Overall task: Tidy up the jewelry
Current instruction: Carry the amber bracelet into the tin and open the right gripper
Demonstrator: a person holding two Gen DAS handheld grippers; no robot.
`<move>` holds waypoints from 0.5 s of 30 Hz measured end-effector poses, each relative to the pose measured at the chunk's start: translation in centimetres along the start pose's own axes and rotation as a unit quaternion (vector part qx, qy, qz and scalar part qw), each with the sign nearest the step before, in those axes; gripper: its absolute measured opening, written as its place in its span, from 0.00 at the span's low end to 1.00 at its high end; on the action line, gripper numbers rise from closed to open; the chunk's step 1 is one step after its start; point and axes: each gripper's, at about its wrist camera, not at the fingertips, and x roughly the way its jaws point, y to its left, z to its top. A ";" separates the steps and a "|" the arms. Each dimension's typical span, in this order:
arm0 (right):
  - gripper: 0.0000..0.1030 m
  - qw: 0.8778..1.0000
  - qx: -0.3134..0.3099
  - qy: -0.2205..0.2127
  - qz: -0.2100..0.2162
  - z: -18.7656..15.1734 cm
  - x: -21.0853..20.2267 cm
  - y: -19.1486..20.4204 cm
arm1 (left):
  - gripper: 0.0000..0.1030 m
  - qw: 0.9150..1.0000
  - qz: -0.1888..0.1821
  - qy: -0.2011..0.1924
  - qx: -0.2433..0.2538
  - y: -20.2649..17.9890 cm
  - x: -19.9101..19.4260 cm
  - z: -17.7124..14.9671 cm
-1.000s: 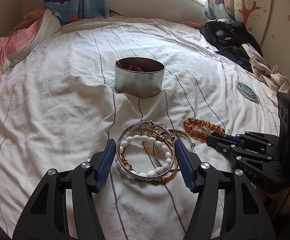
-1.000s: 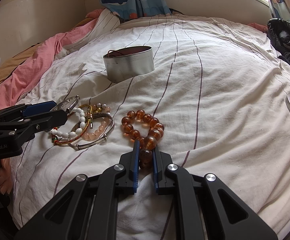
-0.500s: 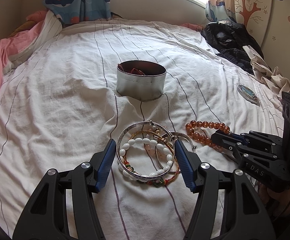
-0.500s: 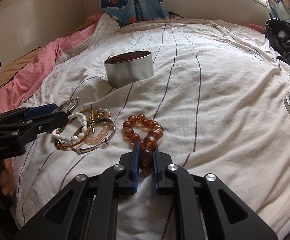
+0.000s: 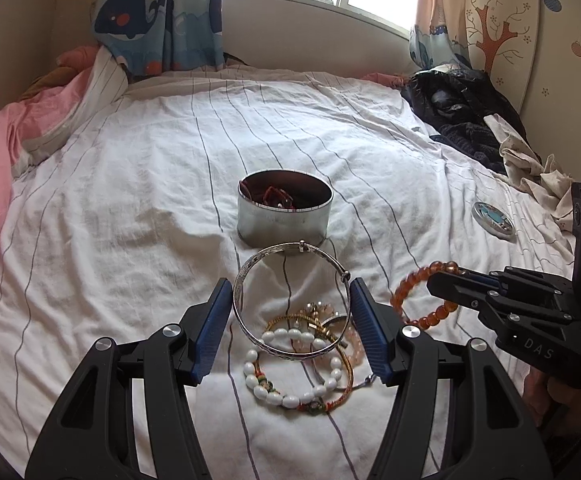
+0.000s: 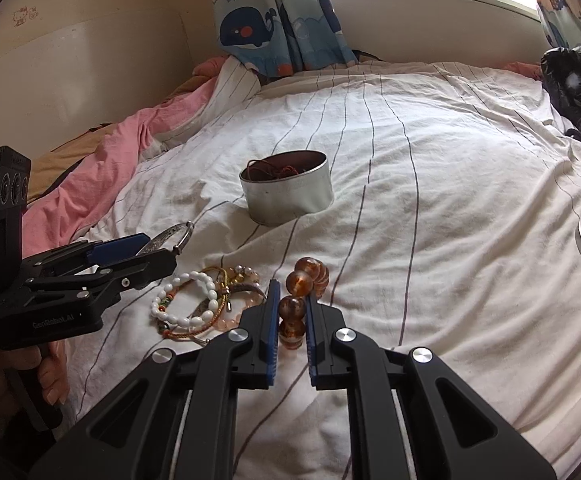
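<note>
Your left gripper [image 5: 292, 316] has its fingers clamped across a silver bangle [image 5: 290, 300], one blue pad on each outer side, the ring lifted clear of the bed sheet [image 5: 130, 200] and tilted up toward the far side. Your right gripper [image 6: 291, 312] has its fingers clenched on an amber bead bracelet [image 6: 300, 284], which is raised off the sheet; the loop projects beyond the fingertips. Below the bangle, on the near part of the bed, lies a tangled pile: a white bead bracelet [image 5: 290, 372], a gold cord bracelet [image 5: 344, 364] and a pale pink bead bracelet [image 6: 246, 300], touching one another. Farther off, at centre, a round metal tin [image 5: 284, 216] stands open with dark red items inside. Its lid [image 5: 493, 223] lies well apart to the right.
</note>
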 end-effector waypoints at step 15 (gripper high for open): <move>0.12 0.999 -0.009 -0.050 0.013 7.1 -1.2 -2.5 | 0.56 0.999 0.007 0.045 0.021 0.4 11.9 9.2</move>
